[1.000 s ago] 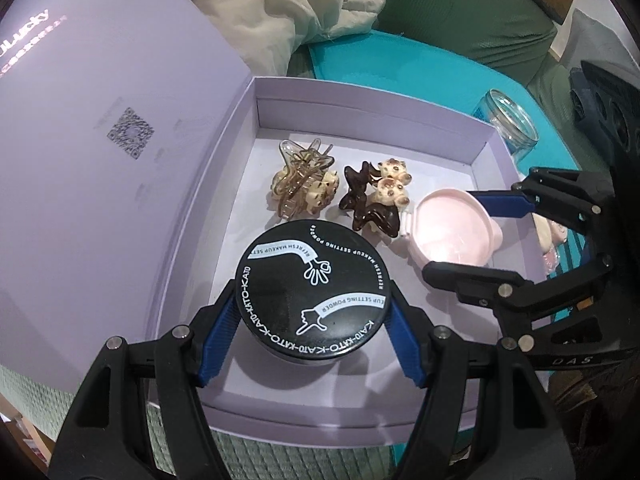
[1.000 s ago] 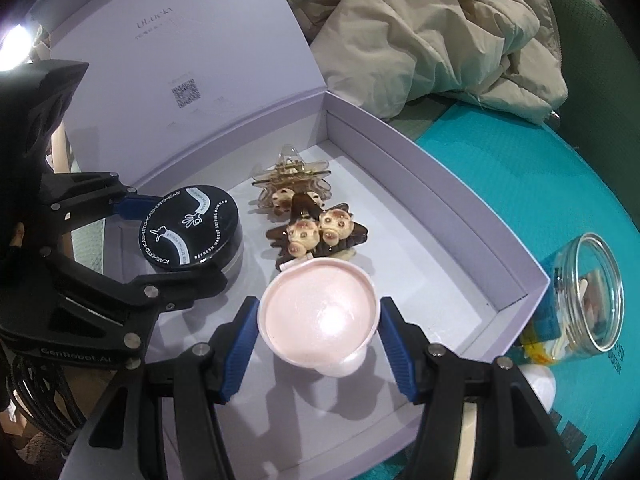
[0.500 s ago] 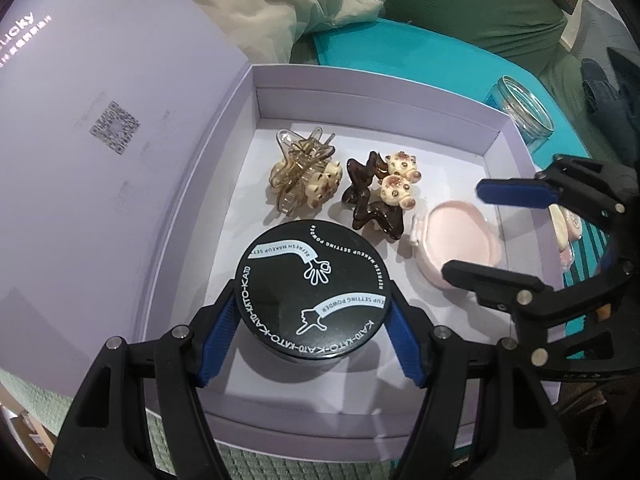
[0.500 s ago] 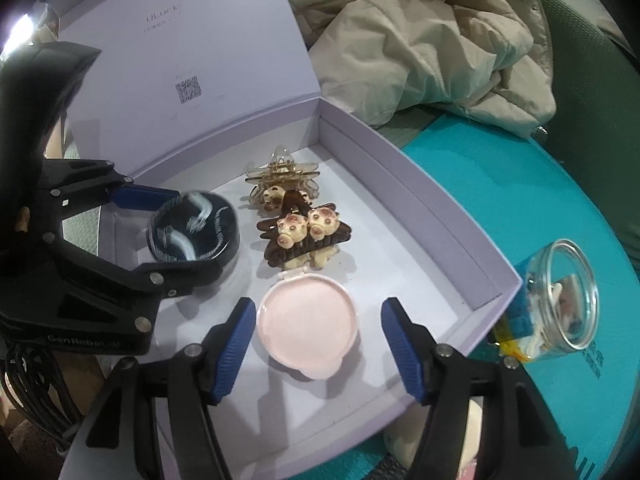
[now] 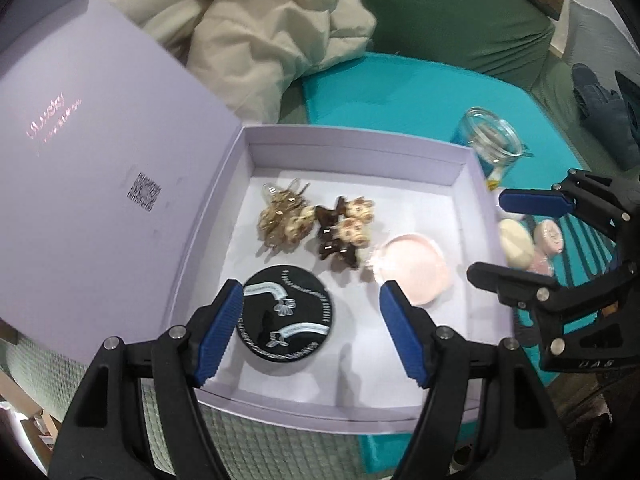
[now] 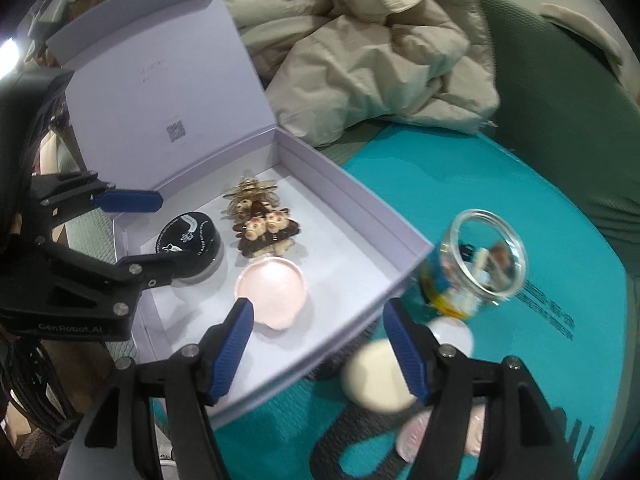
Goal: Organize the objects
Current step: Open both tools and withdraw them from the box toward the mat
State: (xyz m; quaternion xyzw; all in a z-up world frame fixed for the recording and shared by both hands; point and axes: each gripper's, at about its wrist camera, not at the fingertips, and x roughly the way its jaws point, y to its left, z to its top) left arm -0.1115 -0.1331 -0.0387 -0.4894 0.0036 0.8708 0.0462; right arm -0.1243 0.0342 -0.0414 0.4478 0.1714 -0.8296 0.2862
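Lilac box (image 5: 472, 184), lid open at nine o'clock. Left gripper (image 5: 312, 332) released, jaws opening, nothing pinched; black jar (image 5: 285, 322) on the box floor just at its left pad. Hair clips (image 5: 316, 224) at twelve o'clock of the jar. Pink dish (image 6: 273, 294) at three o'clock, lying free. Right gripper (image 6: 320, 350) released too, jaws opening above the box's near wall. Glass jar (image 6: 482, 258) outside on teal mat (image 6: 540, 208).

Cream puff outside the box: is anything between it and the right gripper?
Nothing visible does. The cream puff lies bare on the teal mat, close below the right gripper, whose jaws are opening and hold nothing.
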